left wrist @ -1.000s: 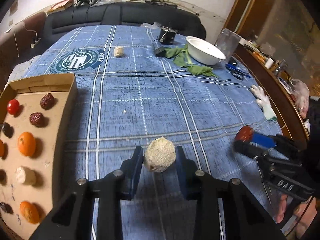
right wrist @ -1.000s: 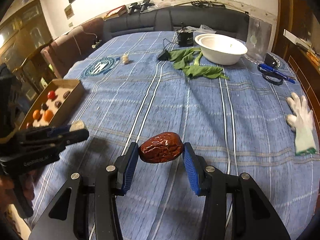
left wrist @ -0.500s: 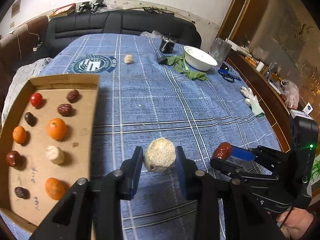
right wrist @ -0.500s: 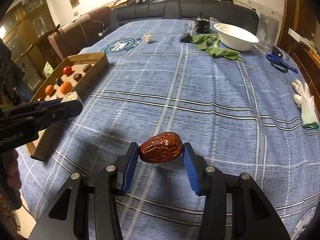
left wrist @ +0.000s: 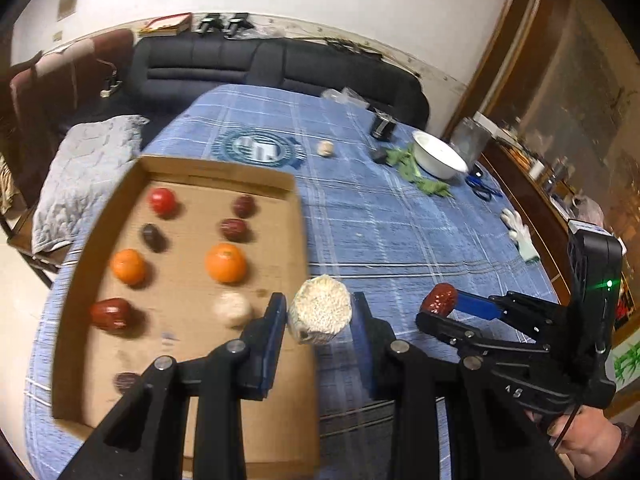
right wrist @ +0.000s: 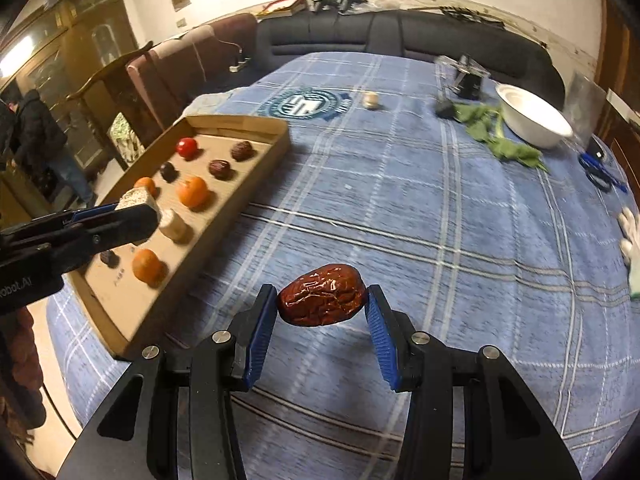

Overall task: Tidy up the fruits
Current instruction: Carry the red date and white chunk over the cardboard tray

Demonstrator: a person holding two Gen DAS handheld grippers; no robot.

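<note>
My left gripper (left wrist: 320, 316) is shut on a pale beige rough-skinned fruit (left wrist: 320, 314), held in the air over the right edge of the cardboard tray (left wrist: 298, 240). My right gripper (right wrist: 322, 302) is shut on a wrinkled red date (right wrist: 320, 300), held above the blue cloth to the right of the tray (right wrist: 224, 216). The tray holds oranges (left wrist: 225, 263), dates (left wrist: 111, 314), a red tomato (left wrist: 162, 201) and a pale fruit (left wrist: 233, 309). The right gripper with its date (left wrist: 440, 298) shows in the left wrist view; the left gripper (right wrist: 136, 204) shows in the right wrist view.
One more pale fruit (left wrist: 325, 148) lies on the blue checked tablecloth (left wrist: 380, 232) near the far end. A white bowl (left wrist: 438, 155), green leaves (left wrist: 424, 180), scissors (left wrist: 482, 186), a white glove (left wrist: 520, 232) and a dark box (left wrist: 383, 126) lie at the right and back. A sofa stands behind.
Both grippers have swung left toward the tray with their fruits still held. The left gripper is now over the tray's right edge.
</note>
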